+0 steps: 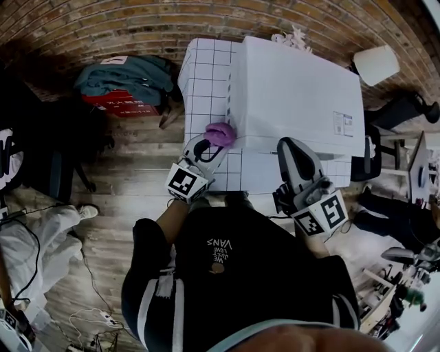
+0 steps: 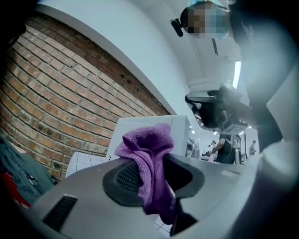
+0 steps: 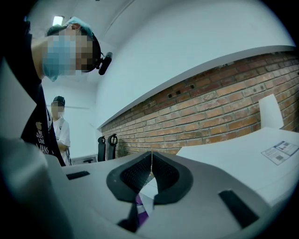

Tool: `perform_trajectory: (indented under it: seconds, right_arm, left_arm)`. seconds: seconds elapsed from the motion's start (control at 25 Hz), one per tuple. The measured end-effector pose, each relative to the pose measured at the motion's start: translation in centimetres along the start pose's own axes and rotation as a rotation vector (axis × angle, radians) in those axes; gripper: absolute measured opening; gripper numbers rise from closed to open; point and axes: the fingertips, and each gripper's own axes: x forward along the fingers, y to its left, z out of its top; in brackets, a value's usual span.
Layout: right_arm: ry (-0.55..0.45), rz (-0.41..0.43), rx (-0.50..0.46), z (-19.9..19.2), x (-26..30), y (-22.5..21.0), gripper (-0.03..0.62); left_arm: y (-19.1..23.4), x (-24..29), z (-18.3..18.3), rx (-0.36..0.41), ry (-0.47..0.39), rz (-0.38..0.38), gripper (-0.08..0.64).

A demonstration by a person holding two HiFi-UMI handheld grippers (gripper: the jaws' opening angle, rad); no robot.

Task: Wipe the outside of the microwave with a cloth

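Note:
The white microwave (image 1: 295, 96) stands on a white gridded table (image 1: 206, 62); its top also shows in the right gripper view (image 3: 243, 154). My left gripper (image 1: 218, 141) is shut on a purple cloth (image 1: 221, 133) and holds it against the microwave's front left corner. In the left gripper view the cloth (image 2: 150, 158) bunches out between the jaws of the left gripper (image 2: 154, 175), with the microwave (image 2: 149, 130) just behind. My right gripper (image 1: 292, 148) is shut with nothing in it, at the microwave's front edge; the right gripper (image 3: 151, 168) shows its pads pressed together.
A brick wall (image 1: 137, 20) runs behind the table. Teal clothing on a red box (image 1: 124, 86) lies on the wooden floor to the left. A white lamp shade (image 1: 376, 64) sits at the right. Cables and clutter lie on the floor at the lower left and right.

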Motion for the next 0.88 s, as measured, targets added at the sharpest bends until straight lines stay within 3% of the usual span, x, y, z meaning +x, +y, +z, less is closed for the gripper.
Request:
perform_trajectory:
  seconds: [0.2,0.56,0.88]
  right_arm:
    - [0.005,-0.033,-0.004,-0.1,-0.8,-0.6,0.0]
    - [0.014,-0.075,0.001,-0.3,-1.8,-2.1,0.0]
    - [0.024,-0.094,0.014,-0.4,-1.7,-3.3,0.0]
  left_arm:
    - [1.1,1.6,-0.5,-0.044,-0.005,-0.001,0.13]
    - [9.9,9.3,1.2,0.051,0.005,0.017,0.13]
    - [17.9,15.3,1.2,-0.016,0.047,0.101,0.13]
